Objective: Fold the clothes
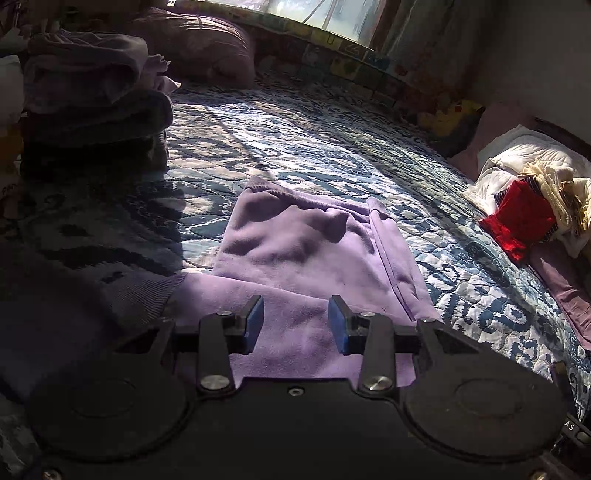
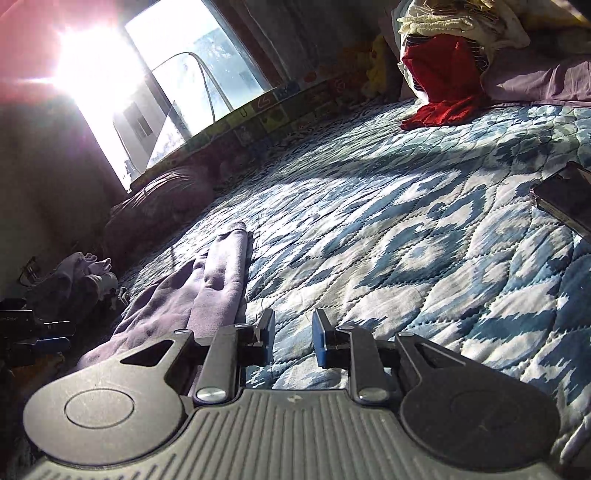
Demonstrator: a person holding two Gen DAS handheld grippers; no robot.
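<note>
A lilac sweatshirt (image 1: 303, 258) lies spread on the bed's blue-and-white quilt (image 1: 332, 140), partly folded, with a ribbed cuff (image 1: 147, 295) trailing off in shadow to the left. The left gripper (image 1: 296, 323) hangs low over the near edge of the garment, its blue-padded fingers (image 1: 255, 321) parted with only cloth showing beneath the gap; they grip nothing. The right gripper (image 2: 293, 338) sits off to the sweatshirt's right side, over bare quilt (image 2: 406, 240), its fingers (image 2: 319, 339) likewise apart and empty, with the lilac fabric (image 2: 207, 291) just to its left.

Around them the bed is crowded. A stack of folded dark clothes (image 1: 96, 107) stands at the far left, well apart from the sweatshirt, with a mauve pillow (image 1: 199, 44) behind it under the bright window (image 1: 325, 18). On the far right, a heap of cream and white laundry (image 1: 546, 181) with a red piece (image 1: 517, 221) spilling down rests near the quilt's edge. A dark flat phone-like object (image 2: 565, 195) lies on the quilt to the right of the right gripper.
</note>
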